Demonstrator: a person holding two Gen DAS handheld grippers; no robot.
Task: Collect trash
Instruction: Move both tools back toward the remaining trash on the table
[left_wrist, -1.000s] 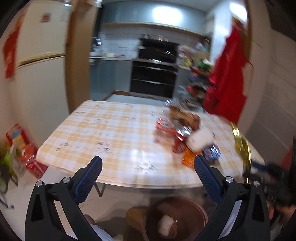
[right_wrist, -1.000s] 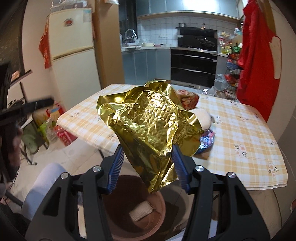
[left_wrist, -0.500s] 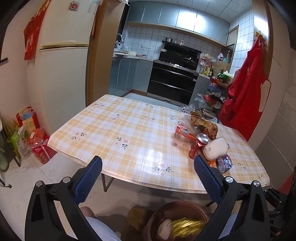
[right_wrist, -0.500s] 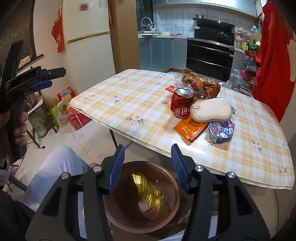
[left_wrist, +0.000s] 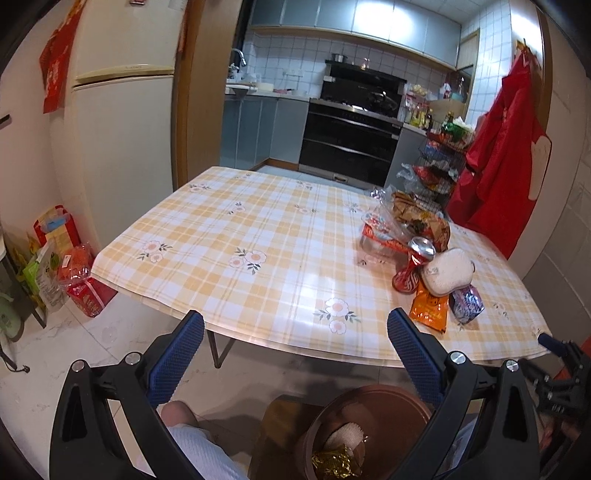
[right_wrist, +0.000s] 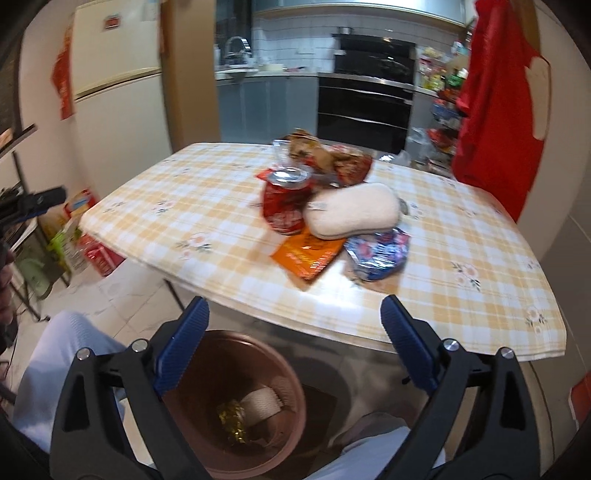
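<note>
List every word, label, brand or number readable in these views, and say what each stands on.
None reads clearly.
Red can: white lettering, too blurred to read.
Orange packet: print, blurred.
Blue wrapper: print, crumpled and blurred.
White pouch: small label mark, too small.
Fridge: faint badge on the door edge, too small.
Red hanging beside the fridge: gold characters, blurred.

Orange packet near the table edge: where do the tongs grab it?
Probably take the orange packet by its near corner, coming low from the table edge. It lies flat, and its far end sits under the white pouch, so only the near end is free.
</note>
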